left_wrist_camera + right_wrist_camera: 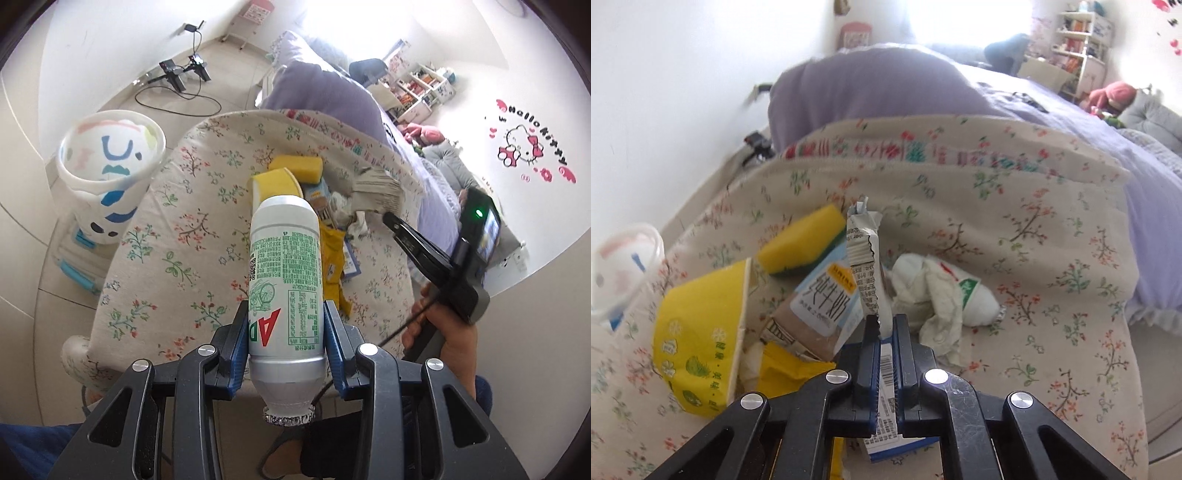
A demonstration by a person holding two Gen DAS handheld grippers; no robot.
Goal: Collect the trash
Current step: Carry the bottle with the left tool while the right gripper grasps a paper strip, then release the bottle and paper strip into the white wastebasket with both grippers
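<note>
My left gripper [286,314] is shut on a white plastic drink bottle [284,266] with green print and a foil cap, held above the floral-cloth table [166,258]. A white trash bin [107,162] with a cartoon face stands on the floor to the left. My right gripper [885,325] is shut on a flattened grey-white wrapper [866,258], lifted over the trash pile. It also shows in the left wrist view [388,218], holding the wrapper [373,192]. The pile holds a yellow sponge [803,240], a yellow paper cup [701,332], a milk carton [820,310], crumpled tissue [942,299] and another white bottle [979,299].
A bed with a purple pillow [868,88] and blanket lies behind the table. A yellow packet [332,258] lies beside the held bottle. Camera stands and cables [177,74] sit on the floor by the wall. Shelves [421,88] stand at the far wall.
</note>
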